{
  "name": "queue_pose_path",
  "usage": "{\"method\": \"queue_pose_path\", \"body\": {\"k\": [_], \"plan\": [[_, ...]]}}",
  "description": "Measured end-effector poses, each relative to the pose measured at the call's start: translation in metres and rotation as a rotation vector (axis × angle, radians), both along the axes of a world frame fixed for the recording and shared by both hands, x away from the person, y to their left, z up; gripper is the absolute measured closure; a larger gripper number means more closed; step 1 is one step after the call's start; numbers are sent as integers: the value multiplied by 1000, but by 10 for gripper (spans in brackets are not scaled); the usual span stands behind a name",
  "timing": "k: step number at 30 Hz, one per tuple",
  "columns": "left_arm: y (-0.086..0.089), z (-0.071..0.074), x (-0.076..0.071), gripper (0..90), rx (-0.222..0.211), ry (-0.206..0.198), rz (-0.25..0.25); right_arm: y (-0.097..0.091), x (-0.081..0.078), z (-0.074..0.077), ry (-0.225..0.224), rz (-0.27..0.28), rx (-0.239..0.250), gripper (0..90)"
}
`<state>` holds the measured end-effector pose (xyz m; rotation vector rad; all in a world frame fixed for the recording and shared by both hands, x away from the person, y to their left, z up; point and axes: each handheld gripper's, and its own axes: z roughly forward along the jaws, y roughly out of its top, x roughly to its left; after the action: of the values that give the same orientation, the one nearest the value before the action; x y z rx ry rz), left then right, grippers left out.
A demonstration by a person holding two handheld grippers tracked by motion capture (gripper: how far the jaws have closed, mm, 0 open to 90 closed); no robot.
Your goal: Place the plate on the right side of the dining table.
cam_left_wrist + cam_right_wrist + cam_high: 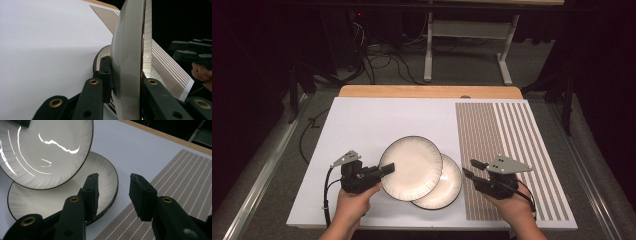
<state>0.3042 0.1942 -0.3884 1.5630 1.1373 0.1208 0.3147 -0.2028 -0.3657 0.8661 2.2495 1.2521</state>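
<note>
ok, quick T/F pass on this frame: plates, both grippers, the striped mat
1. The left gripper is shut on the rim of the upper plate. True.
2. The right gripper grips the lower plate. False: its jaws are open with nothing between them.
3. The upper plate lies flat on the lower plate. False: it is tilted and lifted, overlapping the lower plate.
4. The striped mat covers the right part of the white board. True.
5. The lower plate sits wholly on the striped mat. False: it rests on the white board, beside the mat's edge.
</note>
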Motion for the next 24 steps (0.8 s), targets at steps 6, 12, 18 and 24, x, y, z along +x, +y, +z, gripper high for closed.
{"method": "queue_pose_path", "body": {"k": [6,12,18,24], "plan": [[6,3,-3,779,29,-79,43,-19,0,8,-21,-38,58,503],[12,4,-6,779,54,-144,60,-31,-3,13,-53,-49,92,412],[14,6,-12,776,100,-228,41,-40,-9,16,-78,-76,111,271],[12,8,-15,773,144,-271,27,-43,-11,13,-87,-98,114,67]]}}
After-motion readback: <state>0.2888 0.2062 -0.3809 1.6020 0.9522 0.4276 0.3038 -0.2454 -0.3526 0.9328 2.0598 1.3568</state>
